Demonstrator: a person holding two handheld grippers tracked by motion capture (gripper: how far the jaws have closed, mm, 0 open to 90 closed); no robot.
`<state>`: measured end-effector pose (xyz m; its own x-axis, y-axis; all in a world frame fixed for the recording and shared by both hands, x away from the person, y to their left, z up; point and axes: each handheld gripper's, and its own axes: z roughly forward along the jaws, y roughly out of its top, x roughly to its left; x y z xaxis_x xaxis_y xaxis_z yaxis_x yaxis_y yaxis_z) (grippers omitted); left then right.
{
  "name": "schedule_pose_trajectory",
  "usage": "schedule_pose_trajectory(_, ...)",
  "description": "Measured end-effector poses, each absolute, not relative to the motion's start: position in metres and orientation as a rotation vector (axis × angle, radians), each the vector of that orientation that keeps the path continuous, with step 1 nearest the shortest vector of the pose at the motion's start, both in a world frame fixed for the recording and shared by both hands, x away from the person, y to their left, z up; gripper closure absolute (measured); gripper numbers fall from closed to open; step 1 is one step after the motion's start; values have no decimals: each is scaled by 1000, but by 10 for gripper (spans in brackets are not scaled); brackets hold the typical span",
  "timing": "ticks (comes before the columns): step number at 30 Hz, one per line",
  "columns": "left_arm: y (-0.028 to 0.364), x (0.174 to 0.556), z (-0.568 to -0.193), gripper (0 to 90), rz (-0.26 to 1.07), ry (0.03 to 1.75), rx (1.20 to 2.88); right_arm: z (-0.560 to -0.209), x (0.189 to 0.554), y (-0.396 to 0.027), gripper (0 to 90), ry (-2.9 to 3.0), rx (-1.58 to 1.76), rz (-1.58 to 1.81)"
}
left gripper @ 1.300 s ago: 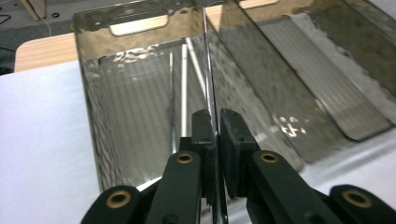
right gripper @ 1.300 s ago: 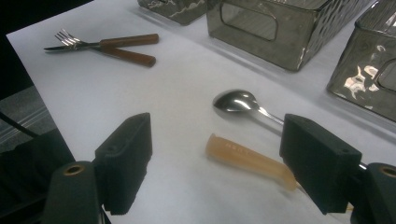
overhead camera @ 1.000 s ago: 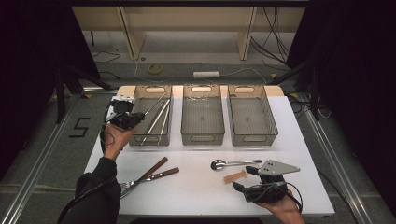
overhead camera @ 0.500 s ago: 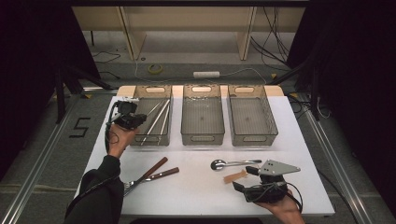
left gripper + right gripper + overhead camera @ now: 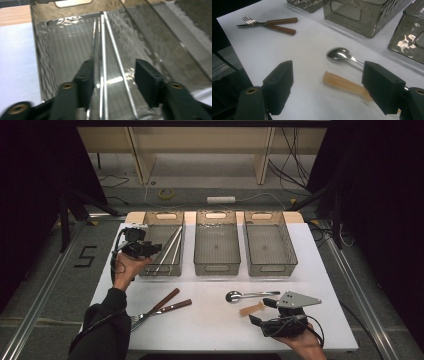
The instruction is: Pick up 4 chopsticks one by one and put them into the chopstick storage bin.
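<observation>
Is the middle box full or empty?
Empty: the middle box shows only its bare bottom, while the left box holds metal chopsticks.

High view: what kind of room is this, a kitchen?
Probably not a kitchen, more likely a lab or workshop for recording. A white table stands on a bare floor with loose cables and a power strip behind it, dark curtains at the sides, and three clear bins lined up for sorting cutlery.

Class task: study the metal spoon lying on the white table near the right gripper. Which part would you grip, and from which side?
Grip the spoon by its thin handle, coming from above with jaws across it. It lies flat; the rounded bowl looks likelier to slip, and the tan piece lies close beside.
</observation>
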<state>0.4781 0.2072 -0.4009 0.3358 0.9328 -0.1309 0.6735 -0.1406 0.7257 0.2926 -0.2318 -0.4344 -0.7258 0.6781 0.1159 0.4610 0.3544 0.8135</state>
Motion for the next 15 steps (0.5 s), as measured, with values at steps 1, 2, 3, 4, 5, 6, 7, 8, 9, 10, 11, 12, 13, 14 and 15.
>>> schedule_pose_trajectory(1, 207, 476, -399, 436, 449, 1408, 1886, -434, 293, -232, 263, 2378, 1019, 1308)
schedule_pose_trajectory(2, 206, 473, -398, 421, 427, 1402, 1882, -434, 293, -232, 264, 2378, 1020, 1308)
schedule_pose_trajectory(3, 205, 470, -397, 401, 407, 1394, 1877, -434, 293, -232, 263, 2379, 1021, 1308)
schedule_pose_trajectory(4, 204, 467, -396, 379, 397, 1383, 1876, -434, 292, -232, 263, 2380, 1020, 1307)
schedule_pose_trajectory(5, 203, 463, -395, 356, 395, 1367, 1873, -434, 292, -232, 263, 2382, 1019, 1306)
schedule_pose_trajectory(6, 202, 459, -395, 342, 388, 1354, 1874, -435, 292, -231, 263, 2382, 1014, 1307)
schedule_pose_trajectory(7, 201, 455, -394, 325, 383, 1344, 1865, -434, 293, -231, 263, 2382, 1014, 1307)
schedule_pose_trajectory(8, 200, 452, -394, 311, 375, 1333, 1853, -434, 293, -231, 263, 2384, 1013, 1307)
schedule_pose_trajectory(9, 200, 448, -394, 301, 372, 1319, 1849, -434, 293, -231, 263, 2386, 1011, 1306)
schedule_pose_trajectory(10, 199, 444, -394, 291, 374, 1304, 1847, -435, 293, -231, 263, 2388, 1008, 1302)
schedule_pose_trajectory(11, 198, 439, -395, 286, 378, 1294, 1843, -435, 293, -231, 263, 2388, 1005, 1296)
schedule_pose_trajectory(12, 197, 436, -396, 283, 373, 1283, 1850, -435, 293, -231, 263, 2391, 1000, 1292)
schedule_pose_trajectory(13, 197, 434, -397, 272, 375, 1278, 1861, -434, 293, -231, 263, 2395, 997, 1290)
schedule_pose_trajectory(14, 197, 430, -398, 261, 382, 1272, 1858, -434, 294, -231, 264, 2399, 993, 1290)
schedule_pose_trajectory(15, 198, 427, -399, 260, 380, 1264, 1848, -433, 294, -231, 263, 2406, 987, 1282)
